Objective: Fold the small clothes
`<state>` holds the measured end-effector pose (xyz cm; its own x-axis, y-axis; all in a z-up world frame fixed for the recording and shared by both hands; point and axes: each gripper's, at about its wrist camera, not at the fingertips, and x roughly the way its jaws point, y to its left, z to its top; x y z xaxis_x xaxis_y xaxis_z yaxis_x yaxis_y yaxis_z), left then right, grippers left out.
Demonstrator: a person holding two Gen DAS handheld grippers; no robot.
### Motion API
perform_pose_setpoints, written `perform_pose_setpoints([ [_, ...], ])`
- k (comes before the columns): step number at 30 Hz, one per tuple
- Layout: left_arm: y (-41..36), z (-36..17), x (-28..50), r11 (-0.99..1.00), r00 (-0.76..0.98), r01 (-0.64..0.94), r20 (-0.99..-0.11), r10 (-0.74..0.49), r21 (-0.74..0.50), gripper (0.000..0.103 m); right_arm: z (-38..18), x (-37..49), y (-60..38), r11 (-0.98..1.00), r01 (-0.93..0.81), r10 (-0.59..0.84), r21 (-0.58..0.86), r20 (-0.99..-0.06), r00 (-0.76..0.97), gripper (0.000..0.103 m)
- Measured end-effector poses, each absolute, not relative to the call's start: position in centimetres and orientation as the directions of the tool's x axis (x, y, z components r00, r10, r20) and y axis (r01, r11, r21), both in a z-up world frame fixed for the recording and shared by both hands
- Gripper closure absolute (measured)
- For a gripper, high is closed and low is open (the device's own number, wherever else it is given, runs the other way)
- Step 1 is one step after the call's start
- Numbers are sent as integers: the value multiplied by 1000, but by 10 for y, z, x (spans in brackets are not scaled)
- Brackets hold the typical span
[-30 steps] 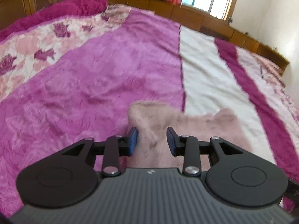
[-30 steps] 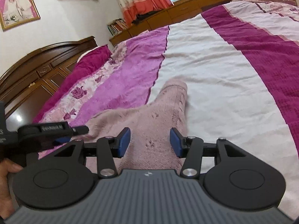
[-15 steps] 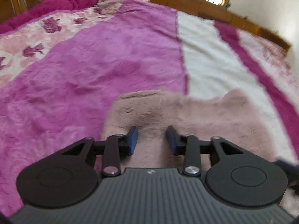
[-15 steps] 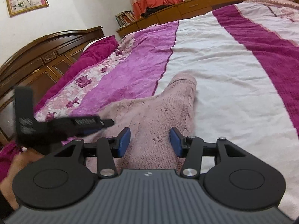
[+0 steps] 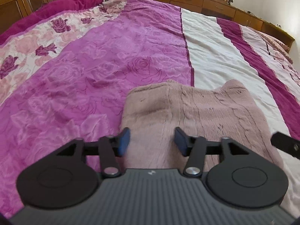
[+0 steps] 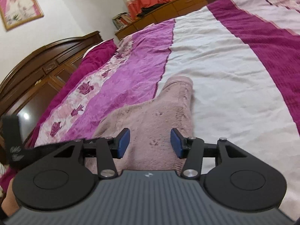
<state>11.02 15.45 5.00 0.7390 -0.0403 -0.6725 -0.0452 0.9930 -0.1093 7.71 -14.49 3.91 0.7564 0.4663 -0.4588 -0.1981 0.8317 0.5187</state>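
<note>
A fuzzy pale-pink knit garment [image 5: 196, 112] lies flat on the striped bedspread [image 5: 93, 75], its near-left part folded over onto itself. My left gripper [image 5: 151, 140] hovers low over that folded layer. Its jaws are opening, and the blue pads stand apart with fabric below them, not pinched. In the right wrist view the same garment [image 6: 150, 116] stretches away, one narrow end pointing up the bed. My right gripper [image 6: 150, 143] sits over its near edge, pads apart and gripping nothing. The left gripper's black body [image 6: 16, 150] shows blurred at the left edge.
The bedspread [image 6: 225, 65] runs in magenta, white and rose-print stripes. A dark wooden headboard [image 6: 37, 65] stands at the left. Low wooden cabinets [image 5: 206, 1] line the far wall under a window. A person's hand [image 6: 9, 196] shows at the lower left.
The left gripper came down with a raised fold of the pink garment, laid it over the rest, then widened its jaws and let go. The right gripper has hardly moved.
</note>
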Motion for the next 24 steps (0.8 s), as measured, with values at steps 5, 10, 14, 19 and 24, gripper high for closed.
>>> perform_pose_setpoints([
  [5,165,48,95,987,710,-59,-702,-62,-147,31,30,82,-160,817,-136,458,560,-487,744,47],
  [10,182,37,94,942,675,-115,-721,-158,-314,30,19,88,-165,792,-121,484,598,-496,721,37],
  [14,192,28,97,885,654,-126,-708,-266,-448,30,10,95,-168,763,-121,517,635,-487,704,35],
  [19,194,18,97,829,628,-95,-679,-379,-550,30,-6,107,-175,690,-82,574,719,-474,668,27],
  [24,197,12,99,796,627,-91,-656,-421,-598,31,-16,118,-178,635,-77,624,768,-453,637,25],
])
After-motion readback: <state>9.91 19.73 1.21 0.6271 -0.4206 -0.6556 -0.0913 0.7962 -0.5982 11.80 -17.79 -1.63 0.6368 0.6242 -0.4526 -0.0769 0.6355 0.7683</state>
